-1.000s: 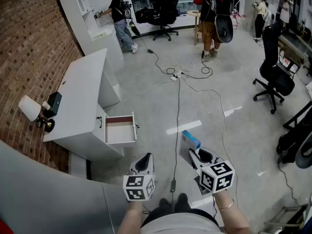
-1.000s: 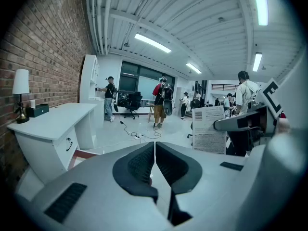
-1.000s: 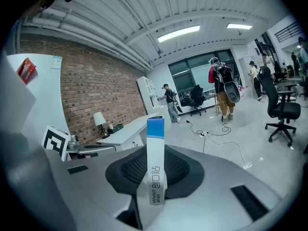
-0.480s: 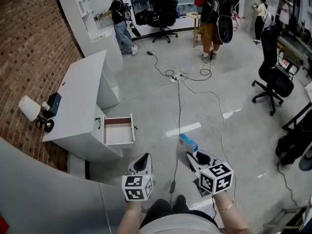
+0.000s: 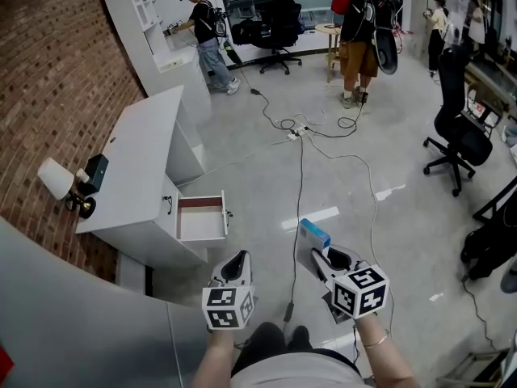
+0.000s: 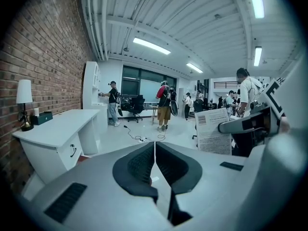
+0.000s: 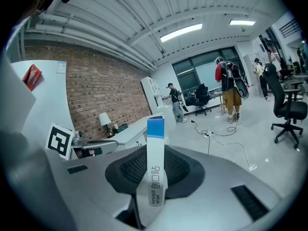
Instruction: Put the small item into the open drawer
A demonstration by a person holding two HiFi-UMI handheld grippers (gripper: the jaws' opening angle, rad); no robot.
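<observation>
My right gripper (image 5: 321,259) is shut on a flat white box with a blue end (image 5: 311,241). In the right gripper view the box (image 7: 155,165) stands upright between the dark pads, blue end up. My left gripper (image 5: 237,269) is shut with nothing in it; its pads (image 6: 144,163) meet in the left gripper view. The open drawer (image 5: 201,217) sticks out of the white desk (image 5: 141,168) ahead and to the left, well beyond both grippers. The drawer's white bottom shows no items.
A lamp (image 5: 58,183) and a dark box (image 5: 95,171) sit on the desk by the brick wall. Cables (image 5: 299,176) run along the floor ahead. Two people (image 5: 361,31) stand at the far end, and office chairs (image 5: 456,120) are on the right.
The view has shifted slightly; the desk and drawer sit a little lower and nearer. Both grippers keep the same pose, and the box stays in the right one.
</observation>
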